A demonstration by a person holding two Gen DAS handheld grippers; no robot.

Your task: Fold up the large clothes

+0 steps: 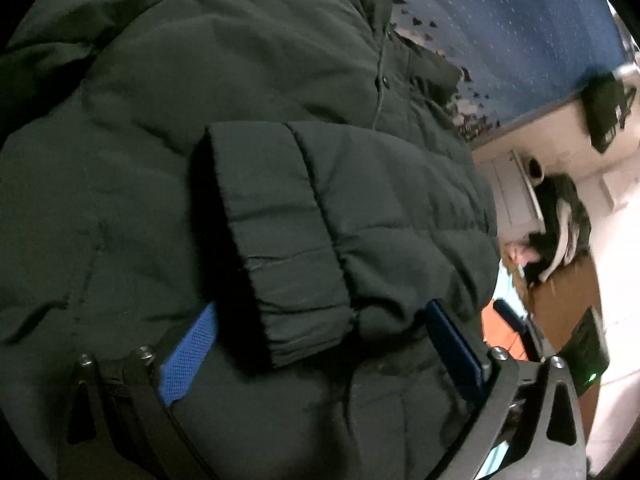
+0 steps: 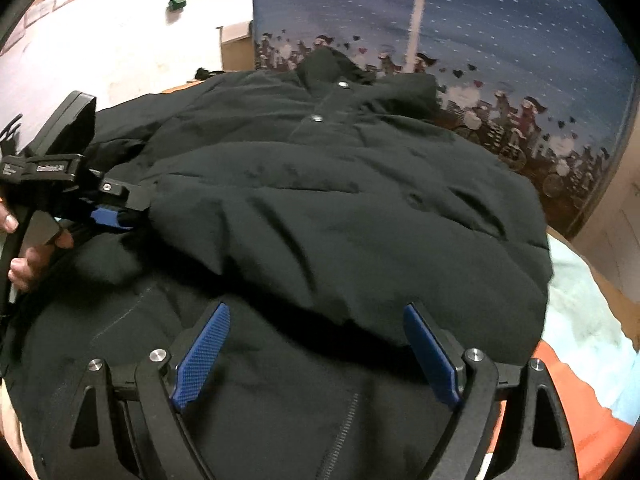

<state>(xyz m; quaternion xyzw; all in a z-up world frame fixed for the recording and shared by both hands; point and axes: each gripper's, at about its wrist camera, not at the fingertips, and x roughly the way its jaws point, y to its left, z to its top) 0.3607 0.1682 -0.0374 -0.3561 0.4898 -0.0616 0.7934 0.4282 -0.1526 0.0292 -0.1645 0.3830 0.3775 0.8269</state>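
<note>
A large black padded jacket (image 2: 320, 208) lies spread on the surface, snap buttons up, and fills the left wrist view (image 1: 200, 120) too. One sleeve (image 1: 320, 216) is folded across the body, its cuff (image 1: 288, 300) pointing toward my left gripper (image 1: 320, 320). The left gripper is open, its blue pads on either side of the cuff without pinching it. My right gripper (image 2: 316, 328) is open just above the jacket's lower front, near the zipper (image 2: 340, 432). The left gripper also shows in the right wrist view (image 2: 108, 212), at the jacket's left edge.
A blue patterned cloth (image 2: 480, 40) hangs or lies behind the jacket. Orange and pale blue fabric (image 2: 580, 360) lies under the jacket at right. A cardboard box (image 2: 236, 48) stands on the white floor beyond. More clothes (image 1: 560, 220) are heaped on the right in the left wrist view.
</note>
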